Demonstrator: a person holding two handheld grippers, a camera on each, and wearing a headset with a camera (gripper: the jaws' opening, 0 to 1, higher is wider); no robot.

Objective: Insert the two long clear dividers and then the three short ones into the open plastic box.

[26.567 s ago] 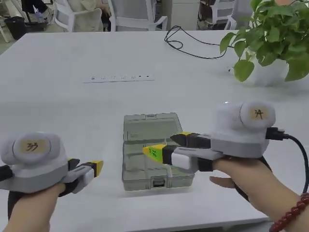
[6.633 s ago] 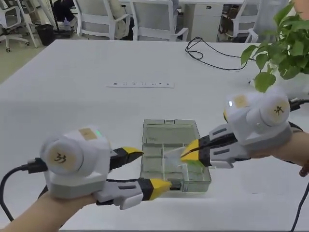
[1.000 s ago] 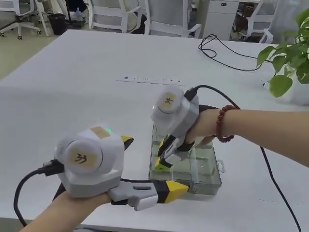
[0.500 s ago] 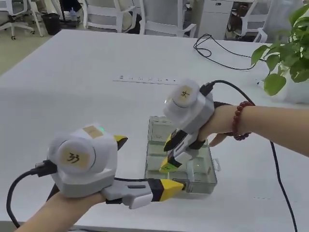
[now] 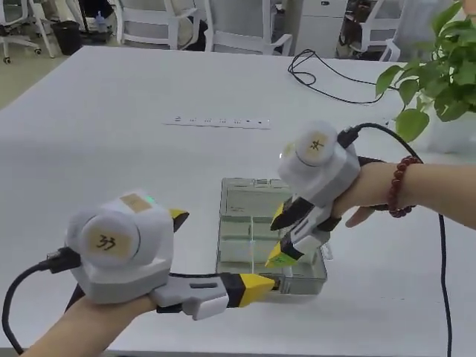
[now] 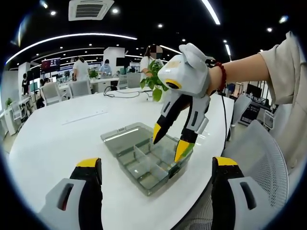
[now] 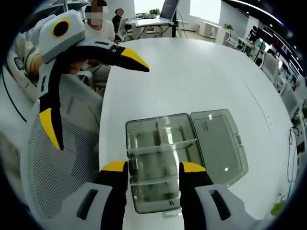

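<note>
Our right gripper (image 5: 277,238) has just lifted out of the plastic box (image 5: 301,281) and hangs right above it, claw partly open and empty, dividers (image 7: 163,143) sitting inside, so that piece looks seated, while our left gripper (image 5: 219,251) waits wide open beside the box.

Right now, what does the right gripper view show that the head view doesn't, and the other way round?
Right gripper view: a mesh chair beside the table, past the left tongs. Head view: a bead bracelet on the wrist behind the right tongs. Both: the open plastic box with clear dividers in it, and both tongs open.
</note>
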